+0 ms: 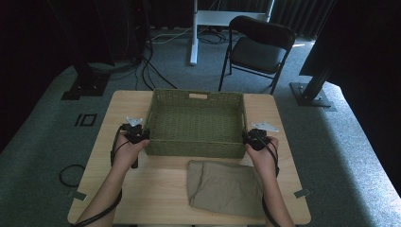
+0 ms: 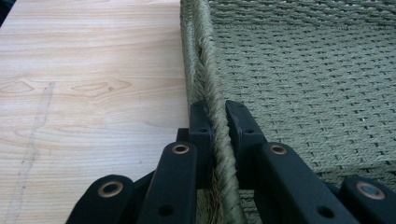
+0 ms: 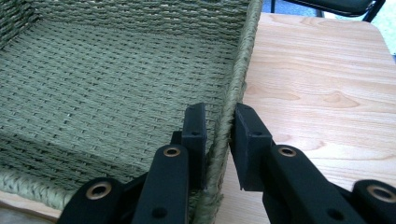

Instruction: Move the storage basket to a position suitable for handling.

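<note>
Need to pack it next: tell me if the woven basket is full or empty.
Empty. The high view shows the basket's bare woven floor; the folded cloth lies outside on the table.

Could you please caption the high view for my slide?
Both grippers, left and right, clamp opposite rims of an empty woven basket; folded cloth lies nearby.

No legible text, labels, brand marks, numbers or signs appear in any view.
</note>
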A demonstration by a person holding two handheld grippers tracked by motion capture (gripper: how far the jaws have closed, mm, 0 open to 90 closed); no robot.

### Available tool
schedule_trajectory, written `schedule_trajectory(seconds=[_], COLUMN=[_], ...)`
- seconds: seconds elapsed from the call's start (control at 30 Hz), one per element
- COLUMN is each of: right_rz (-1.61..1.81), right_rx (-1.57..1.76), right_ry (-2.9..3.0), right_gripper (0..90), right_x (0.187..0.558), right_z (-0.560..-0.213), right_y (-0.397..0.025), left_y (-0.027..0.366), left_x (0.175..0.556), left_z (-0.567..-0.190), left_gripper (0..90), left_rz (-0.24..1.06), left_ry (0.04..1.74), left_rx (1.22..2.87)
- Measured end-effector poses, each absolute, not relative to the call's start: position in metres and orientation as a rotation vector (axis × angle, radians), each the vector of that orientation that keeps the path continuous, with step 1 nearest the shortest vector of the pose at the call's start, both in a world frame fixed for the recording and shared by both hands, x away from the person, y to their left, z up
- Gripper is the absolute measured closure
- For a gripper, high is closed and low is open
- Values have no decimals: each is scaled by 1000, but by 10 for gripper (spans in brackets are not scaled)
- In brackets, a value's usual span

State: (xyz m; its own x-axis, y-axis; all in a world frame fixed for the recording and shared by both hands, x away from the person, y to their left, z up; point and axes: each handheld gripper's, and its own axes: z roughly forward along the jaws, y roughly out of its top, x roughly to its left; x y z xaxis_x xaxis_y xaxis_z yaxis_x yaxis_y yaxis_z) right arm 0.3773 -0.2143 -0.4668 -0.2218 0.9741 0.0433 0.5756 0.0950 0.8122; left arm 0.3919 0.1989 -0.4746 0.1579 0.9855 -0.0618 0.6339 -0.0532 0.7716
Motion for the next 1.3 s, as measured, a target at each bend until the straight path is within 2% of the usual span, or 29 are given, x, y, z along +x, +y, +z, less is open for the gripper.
schedule_trajectory(seconds=[1.3], right_rz=[956], right_rx=[1602], right_ry=[1797], right_gripper=[794], right_x=[383], right_z=[-466], right_y=[-287], left_y=[131], left_x=[402], left_z=[-473], left_gripper=[819], left_rz=[588], left_ry=[1475], left_rx=[1829])
